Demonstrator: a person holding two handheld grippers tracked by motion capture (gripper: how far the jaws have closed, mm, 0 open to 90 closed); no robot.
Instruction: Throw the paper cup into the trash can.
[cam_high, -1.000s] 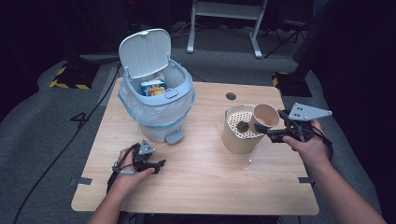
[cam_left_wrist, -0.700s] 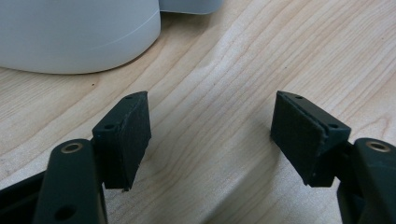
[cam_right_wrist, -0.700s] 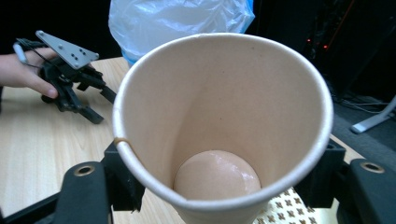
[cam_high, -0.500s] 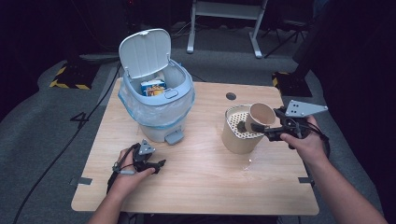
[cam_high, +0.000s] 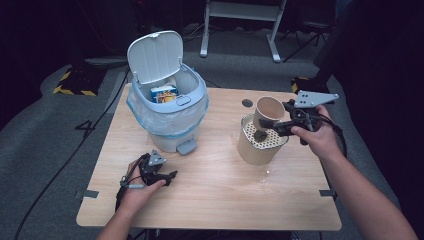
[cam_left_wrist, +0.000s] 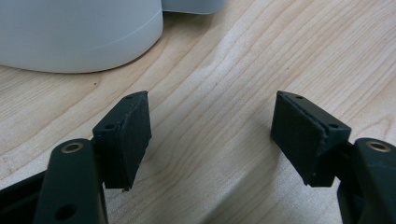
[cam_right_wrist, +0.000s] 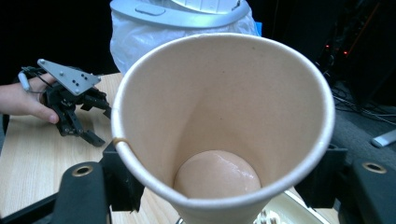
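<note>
A tan paper cup (cam_high: 267, 112) is held tilted in the clamped jaws of the right gripper (cam_high: 277, 125) above a beige perforated-top canister (cam_high: 259, 145) near the right edge of the light wooden table (cam_high: 215, 200), while the left gripper (cam_high: 159, 175) is rested near the front left corner with jaws apart.

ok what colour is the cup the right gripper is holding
Plain light tan paper cup, inside and out; the right gripper view shows it best.
</note>
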